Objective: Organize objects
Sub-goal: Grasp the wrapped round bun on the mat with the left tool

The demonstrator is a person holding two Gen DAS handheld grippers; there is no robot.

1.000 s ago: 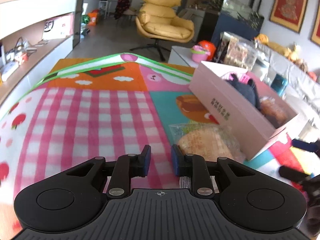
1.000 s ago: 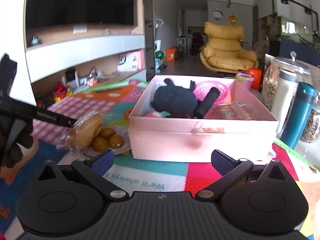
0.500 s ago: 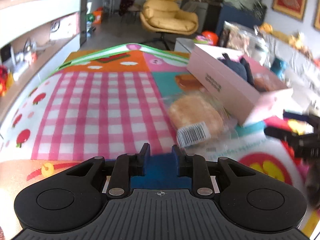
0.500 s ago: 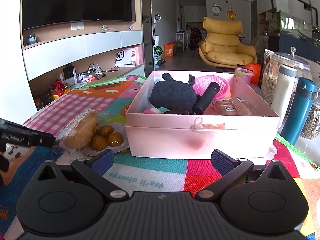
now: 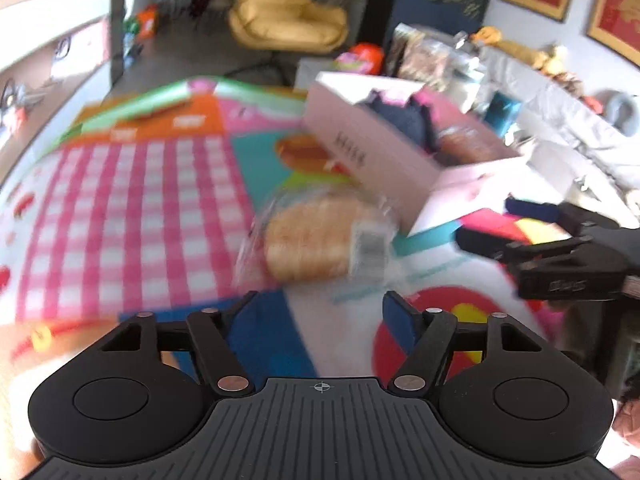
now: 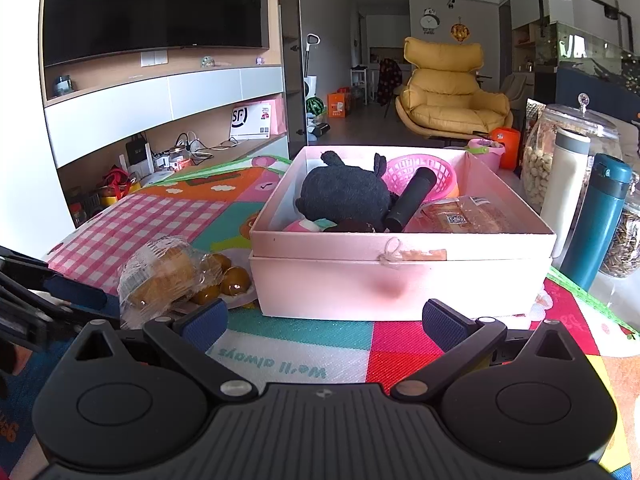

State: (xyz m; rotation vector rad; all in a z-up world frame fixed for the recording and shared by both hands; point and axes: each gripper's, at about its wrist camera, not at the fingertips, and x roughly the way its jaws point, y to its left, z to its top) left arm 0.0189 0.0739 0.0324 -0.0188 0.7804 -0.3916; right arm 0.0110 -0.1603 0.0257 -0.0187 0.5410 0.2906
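A wrapped bread bun [image 5: 320, 236] lies on the colourful mat just in front of my left gripper [image 5: 320, 312], which is open and empty; this view is blurred. The bun also shows in the right wrist view [image 6: 160, 276], next to a plate of small brown fruits [image 6: 228, 284]. A pink box [image 6: 400, 264] holds a black plush toy [image 6: 344, 196], a pink basket [image 6: 416, 168], a black cylinder [image 6: 412, 200] and a packaged pastry [image 6: 460, 220]. My right gripper [image 6: 324, 320] is open and empty in front of the box. My left gripper's fingers [image 6: 72, 292] reach toward the bun at that view's left edge.
A white bottle [image 6: 568, 184], a teal flask [image 6: 600, 216] and glass jars of nuts [image 6: 540, 152] stand right of the box. The right gripper shows at the right of the left wrist view [image 5: 552, 248]. A yellow armchair [image 6: 448, 92] stands beyond the table.
My left gripper has opened from nearly shut and pulled back and turned, so the bun now lies ahead of the fingers. The right gripper has risen slightly and stays open.
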